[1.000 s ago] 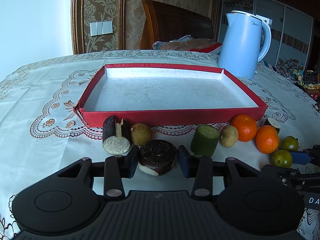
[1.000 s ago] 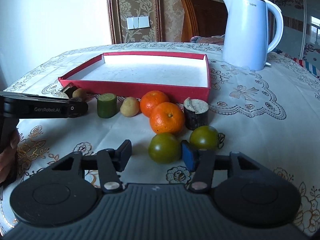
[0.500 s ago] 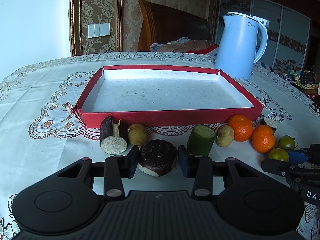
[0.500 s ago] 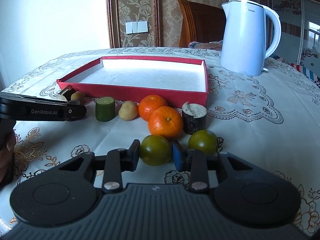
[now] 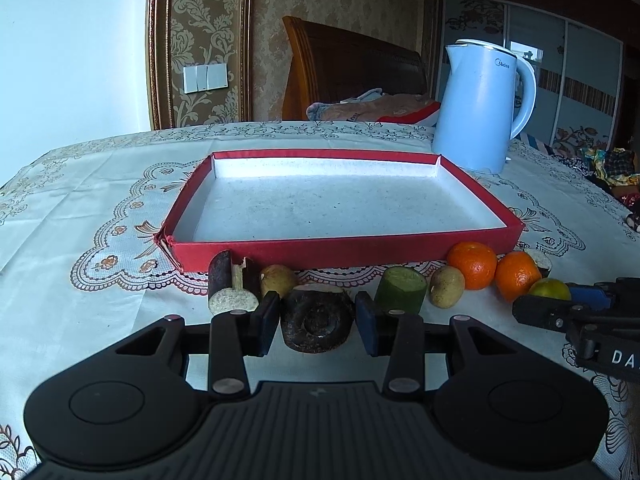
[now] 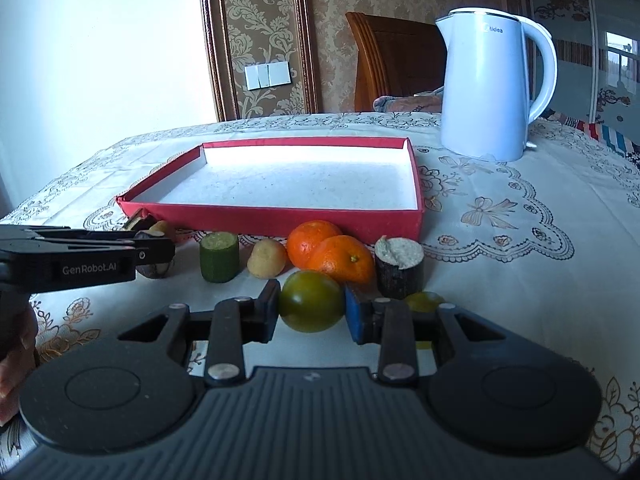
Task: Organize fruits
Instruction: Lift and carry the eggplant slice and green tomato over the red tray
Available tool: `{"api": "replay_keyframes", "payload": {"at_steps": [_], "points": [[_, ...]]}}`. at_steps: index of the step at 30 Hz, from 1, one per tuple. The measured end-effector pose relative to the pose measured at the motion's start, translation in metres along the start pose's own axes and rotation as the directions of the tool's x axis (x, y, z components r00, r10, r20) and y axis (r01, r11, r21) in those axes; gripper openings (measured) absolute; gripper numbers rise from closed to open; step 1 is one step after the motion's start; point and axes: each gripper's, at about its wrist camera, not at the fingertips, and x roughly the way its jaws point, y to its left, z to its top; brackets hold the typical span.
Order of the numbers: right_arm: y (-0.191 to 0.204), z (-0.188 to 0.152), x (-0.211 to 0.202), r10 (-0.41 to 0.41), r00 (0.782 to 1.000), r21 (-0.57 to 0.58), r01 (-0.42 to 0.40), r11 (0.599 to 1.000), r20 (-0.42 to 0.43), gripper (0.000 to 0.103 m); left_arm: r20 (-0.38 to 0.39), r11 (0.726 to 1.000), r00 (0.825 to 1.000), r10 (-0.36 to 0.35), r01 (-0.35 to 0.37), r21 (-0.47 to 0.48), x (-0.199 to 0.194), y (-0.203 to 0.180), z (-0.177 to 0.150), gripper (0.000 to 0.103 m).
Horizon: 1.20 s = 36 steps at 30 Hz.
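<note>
My left gripper (image 5: 317, 322) is shut on a dark brown round fruit (image 5: 316, 320), its pads pressing both sides just above the tablecloth. My right gripper (image 6: 311, 312) is shut on a green tomato (image 6: 311, 300). The red tray (image 5: 344, 249) with a white floor lies just beyond the row of fruit and holds nothing. In front of its wall sit two oranges (image 6: 332, 256), a kiwi (image 6: 266, 258), a green cylinder piece (image 6: 219, 257) and a dark cane stub (image 6: 400, 266). A second green tomato (image 6: 424, 301) is partly hidden behind my right fingers.
A pale blue kettle (image 5: 480, 112) stands behind the tray's right corner. Two dark cane pieces (image 5: 230, 284) and another kiwi (image 5: 278, 280) lie by the tray's front left. A hand (image 6: 16, 344) holds the left gripper. A lace-patterned cloth covers the table.
My right gripper's jaws have closed onto the green tomato. The left gripper keeps its hold on the dark fruit, which now sits tilted a little upward.
</note>
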Motion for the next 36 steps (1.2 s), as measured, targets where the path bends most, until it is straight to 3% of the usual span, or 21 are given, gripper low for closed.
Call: {"api": "replay_keyframes", "payload": {"at_steps": [5,21,36], "points": [[0.008,0.009,-0.009,0.004,0.998,-0.026,-0.002,1.0,0.061,0.032,0.015,1.0,1.0,-0.004,0.004,-0.004,-0.007,-0.003,0.001,0.04],[0.016,0.042,0.013,-0.059,0.99,-0.076,0.069,0.995,0.13,0.032,0.042,1.0,0.999,-0.013,0.012,0.024,-0.002,-0.023,0.025,0.04],[-0.005,0.061,0.06,-0.127,0.988,-0.045,0.132,0.99,0.091,0.032,0.037,0.999,0.999,0.035,-0.034,-0.009,0.032,-0.015,0.055,0.04]]}}
